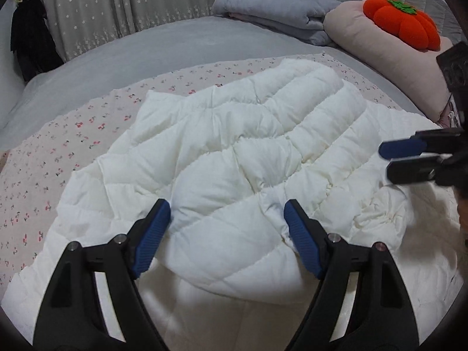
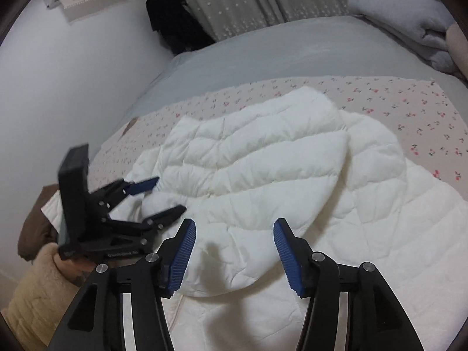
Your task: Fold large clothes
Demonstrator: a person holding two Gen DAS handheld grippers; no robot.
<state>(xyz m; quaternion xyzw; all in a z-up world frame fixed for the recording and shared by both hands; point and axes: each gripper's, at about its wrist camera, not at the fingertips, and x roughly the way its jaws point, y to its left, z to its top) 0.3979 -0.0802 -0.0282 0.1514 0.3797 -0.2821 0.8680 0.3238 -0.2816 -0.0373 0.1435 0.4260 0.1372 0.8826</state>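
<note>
On the bed (image 1: 175, 38), over a flowered sheet (image 1: 58, 146), lies the white quilted coat (image 1: 234, 146), one puffy flap already folded across its middle. Judged light, soft, springy; the smooth shell looks slippery, so a thin pinch may slide. Left tongs (image 1: 226, 222) stand wide, straddling the near fold, pads not pressing. Right tongs (image 2: 234, 248) stand partly apart above the coat, holding nothing. Best hold, I judge: a stitched seam or hem edge, not mid-puff
</note>
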